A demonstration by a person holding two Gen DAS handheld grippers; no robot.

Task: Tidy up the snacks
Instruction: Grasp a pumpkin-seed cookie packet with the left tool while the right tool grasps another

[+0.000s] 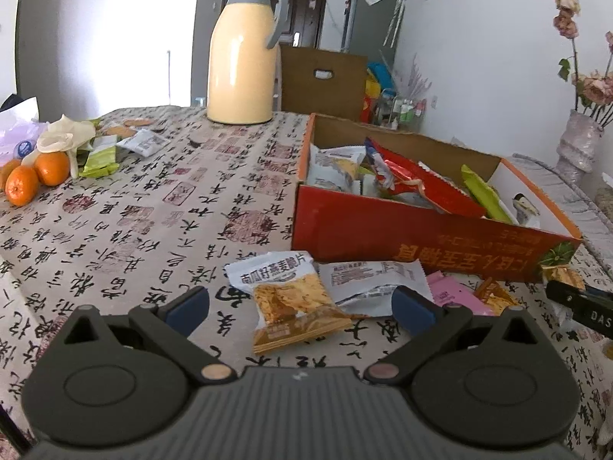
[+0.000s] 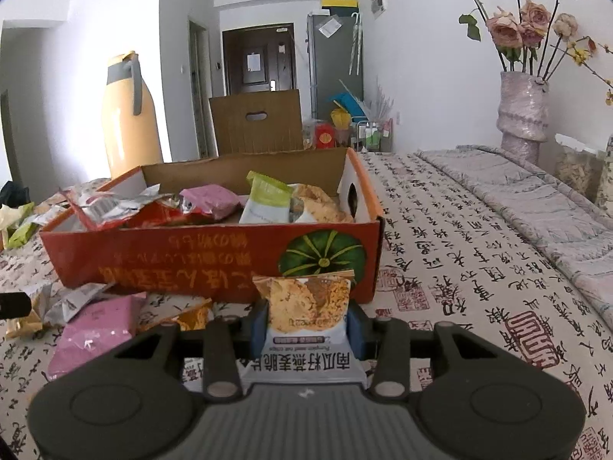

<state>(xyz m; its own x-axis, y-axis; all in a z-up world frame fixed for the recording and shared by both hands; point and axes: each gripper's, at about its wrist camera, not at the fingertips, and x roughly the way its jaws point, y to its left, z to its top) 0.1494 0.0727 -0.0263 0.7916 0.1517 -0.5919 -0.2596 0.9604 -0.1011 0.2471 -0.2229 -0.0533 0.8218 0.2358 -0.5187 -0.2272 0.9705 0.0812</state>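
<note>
A red cardboard box (image 1: 421, 230) (image 2: 214, 253) holds several snack packets. My left gripper (image 1: 300, 306) is open, its blue pads on either side of a white and orange oat-chip packet (image 1: 291, 299) lying on the tablecloth before the box. A grey-white packet (image 1: 371, 280) and a pink packet (image 1: 456, 295) lie beside it. My right gripper (image 2: 306, 326) is shut on another oat-chip packet (image 2: 306, 314), held upright just in front of the box. A pink packet (image 2: 95, 329) and silver packets (image 2: 72, 303) lie at its left.
A yellow thermos jug (image 1: 241, 53) stands at the table's far side. Oranges (image 1: 34, 176), green packets (image 1: 99, 157) and a bag lie at the far left. A vase of dried roses (image 2: 523, 111) stands at the right. A brown carton (image 2: 256, 122) stands behind the table.
</note>
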